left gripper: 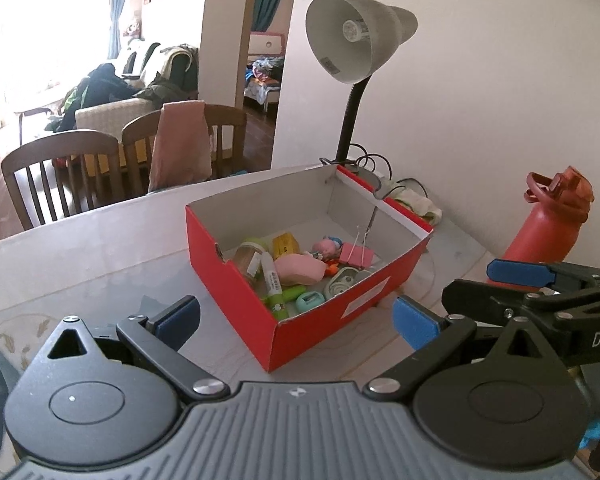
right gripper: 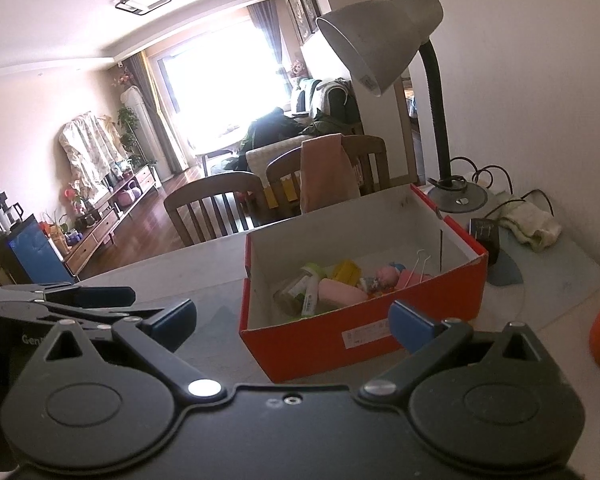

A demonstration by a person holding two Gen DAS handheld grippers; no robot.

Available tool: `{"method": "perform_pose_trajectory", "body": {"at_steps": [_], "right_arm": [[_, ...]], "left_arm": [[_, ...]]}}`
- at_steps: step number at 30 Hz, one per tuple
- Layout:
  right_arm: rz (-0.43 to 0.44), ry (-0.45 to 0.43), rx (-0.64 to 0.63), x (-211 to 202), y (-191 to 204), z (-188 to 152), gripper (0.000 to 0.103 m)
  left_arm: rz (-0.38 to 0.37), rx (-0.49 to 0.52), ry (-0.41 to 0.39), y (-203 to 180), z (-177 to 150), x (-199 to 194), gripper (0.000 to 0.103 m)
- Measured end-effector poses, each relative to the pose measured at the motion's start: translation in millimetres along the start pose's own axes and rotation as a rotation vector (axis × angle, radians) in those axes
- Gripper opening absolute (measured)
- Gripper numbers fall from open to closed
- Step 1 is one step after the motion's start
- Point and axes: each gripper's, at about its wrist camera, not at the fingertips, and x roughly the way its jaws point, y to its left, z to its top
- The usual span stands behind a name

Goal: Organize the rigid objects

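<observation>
A red shoebox stands open on the white table, also in the right wrist view. It holds several small objects: a pink soap-like block, a glass jar, a yellow box, a pink binder clip, a green-white tube and a small pink toy. My left gripper is open and empty, just in front of the box. My right gripper is open and empty, also in front of the box. Each gripper shows at the edge of the other's view.
A grey desk lamp stands behind the box with its base and cables. A red water bottle stands at the right. A crumpled cloth lies at the back right. Wooden chairs line the table's far edge.
</observation>
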Motion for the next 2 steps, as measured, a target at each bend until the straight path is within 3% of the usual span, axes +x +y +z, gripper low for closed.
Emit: {"method": "perform_pose_trajectory", "body": {"at_steps": [2], "right_arm": [[0.0,0.0,0.0,-0.1,-0.2,0.1,0.103]], "left_arm": [[-0.01,-0.006,0.005,1.1,0.2,-0.4,0.103]]}}
